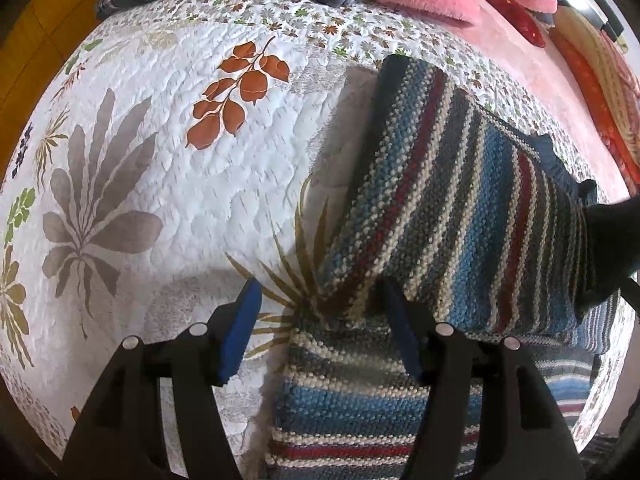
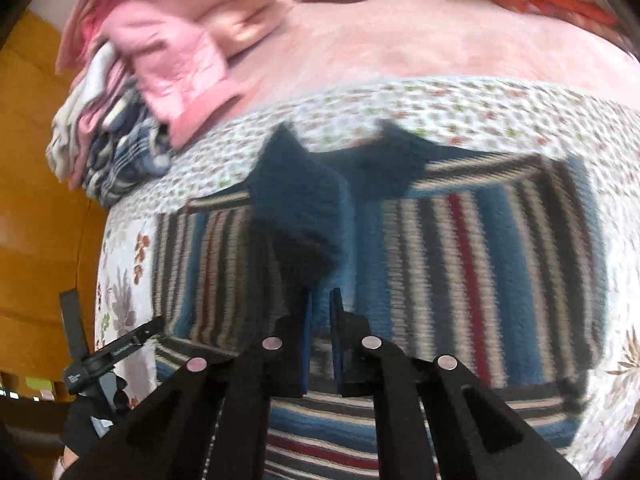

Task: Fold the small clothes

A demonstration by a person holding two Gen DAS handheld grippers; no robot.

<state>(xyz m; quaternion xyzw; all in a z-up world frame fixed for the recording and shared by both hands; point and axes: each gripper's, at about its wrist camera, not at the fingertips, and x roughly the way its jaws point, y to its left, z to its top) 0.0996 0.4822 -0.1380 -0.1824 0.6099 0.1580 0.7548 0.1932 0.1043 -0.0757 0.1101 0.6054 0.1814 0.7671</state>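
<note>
Presently on the bed: one striped knit sweater [image 1: 452, 216], bands of blue, grey, cream and red with navy trim, lying on a white quilt [image 1: 168, 184] printed with leaves. In the left wrist view the sweater fills the centre right and lower centre of the frame; an upper layer with stripes running diagonally lies over a lower layer with stripes running across. In the right wrist view, which is blurred, it spans the middle of the frame, with a dark navy flap [image 2: 296, 208] of it raised or folded over at centre.

Left gripper [image 1: 320, 332]: bottom of its own frame, jaws spread wide, blue pads showing. One finger sits over bare quilt, the other over the sweater's edge. Nothing lies between the pads. Contact with the fabric cannot be judged.

Right gripper [image 2: 320, 340]: bottom centre of its own frame, jaws drawn narrow with a slim gap. Striped knit shows in the gap; whether fabric is pinched cannot be told through the blur. A dark shape at the right edge of the left wrist view, over the sweater, is probably this gripper.

Other items: pile of clothes [image 2: 132, 92], pink garment on top, plaid and striped pieces beneath, upper left of the right wrist view. Pink blanket [image 2: 440, 48] beyond the quilt, top of frame. Orange-yellow surface [image 2: 36, 184] at far left.
</note>
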